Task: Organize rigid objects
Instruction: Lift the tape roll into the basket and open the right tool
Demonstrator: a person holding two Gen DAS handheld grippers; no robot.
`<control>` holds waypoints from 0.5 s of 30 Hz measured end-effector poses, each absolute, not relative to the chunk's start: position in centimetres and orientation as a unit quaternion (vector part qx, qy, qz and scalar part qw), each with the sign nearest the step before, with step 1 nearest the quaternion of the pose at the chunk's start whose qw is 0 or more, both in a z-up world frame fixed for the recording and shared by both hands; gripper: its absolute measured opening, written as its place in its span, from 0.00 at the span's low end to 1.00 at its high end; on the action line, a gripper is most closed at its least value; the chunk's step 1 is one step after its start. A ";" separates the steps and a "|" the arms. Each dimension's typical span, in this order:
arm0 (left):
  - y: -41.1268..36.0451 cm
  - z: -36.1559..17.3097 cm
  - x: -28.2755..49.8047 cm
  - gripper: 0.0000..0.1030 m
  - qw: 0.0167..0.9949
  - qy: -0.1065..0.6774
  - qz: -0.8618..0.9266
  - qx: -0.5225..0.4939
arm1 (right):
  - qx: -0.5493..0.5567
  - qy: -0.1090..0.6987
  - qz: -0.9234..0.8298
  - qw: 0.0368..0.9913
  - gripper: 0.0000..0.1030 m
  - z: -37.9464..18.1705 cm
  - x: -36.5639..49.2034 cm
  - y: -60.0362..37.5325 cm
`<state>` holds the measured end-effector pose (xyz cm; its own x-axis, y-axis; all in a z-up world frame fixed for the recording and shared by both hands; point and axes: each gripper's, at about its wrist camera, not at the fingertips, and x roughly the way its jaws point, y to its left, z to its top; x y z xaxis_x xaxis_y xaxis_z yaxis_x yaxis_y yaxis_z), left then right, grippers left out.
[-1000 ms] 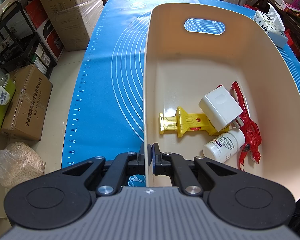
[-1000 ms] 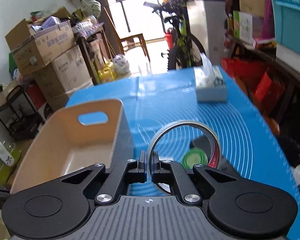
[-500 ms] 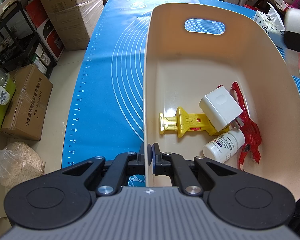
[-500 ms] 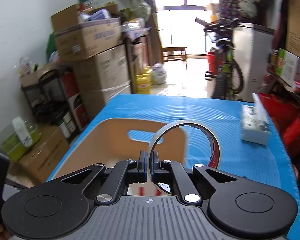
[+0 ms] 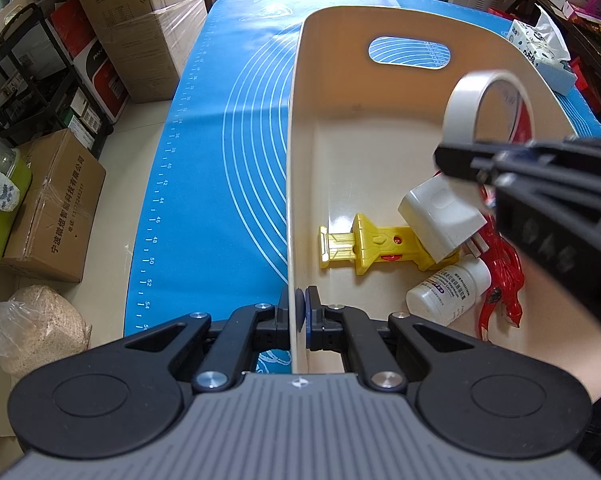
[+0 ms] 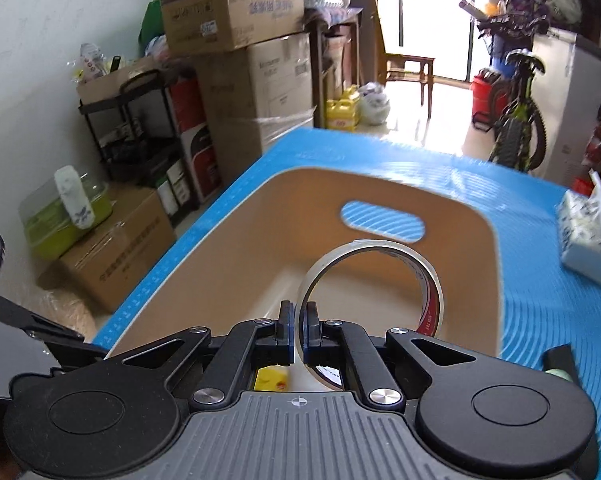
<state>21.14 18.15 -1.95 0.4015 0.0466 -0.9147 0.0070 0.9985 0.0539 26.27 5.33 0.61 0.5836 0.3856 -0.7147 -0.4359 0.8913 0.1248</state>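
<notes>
A beige bin [image 5: 296, 152] stands on the blue mat. My left gripper [image 5: 298, 316] is shut on its near left wall. Inside lie a yellow toy [image 5: 364, 244], a white adapter block [image 5: 440, 216], a white pill bottle [image 5: 444, 296] and a red toy figure [image 5: 504, 284]. My right gripper [image 6: 298, 334] is shut on a clear tape roll [image 6: 432, 292] and holds it above the bin [image 6: 228, 264]. In the left wrist view the roll [image 5: 464, 104] hangs over the bin's right side.
A tissue pack [image 6: 584, 236] lies on the blue mat [image 5: 220, 160] to the right of the bin. Cardboard boxes [image 5: 48, 208], a black shelf rack [image 6: 140, 136] and a bag [image 5: 36, 328] stand on the floor to the left. A bicycle [image 6: 516, 120] stands at the back.
My right gripper has carried the tape roll left from the mat to above the bin, and it now shows in the left wrist view. My left gripper has held still on the bin wall.
</notes>
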 end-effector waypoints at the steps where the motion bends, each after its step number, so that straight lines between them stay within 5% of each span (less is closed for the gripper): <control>1: 18.1 -1.9 21.2 0.06 0.837 0.547 0.012 0.025 | -0.036 0.401 0.230 0.886 0.15 0.3 26.4 5.5; 11: 17.9 -1.9 21.2 0.06 0.836 0.547 0.013 0.026 | -0.050 0.442 0.226 0.867 0.25 -1.2 26.3 5.3; 13: 18.0 -1.9 21.2 0.06 0.836 0.547 0.013 0.026 | -0.048 0.434 0.228 0.870 0.45 -0.8 26.2 5.1; 15: 17.9 -2.0 21.2 0.06 0.836 0.547 0.013 0.026 | -0.049 0.423 0.230 0.875 0.54 -0.1 26.0 4.6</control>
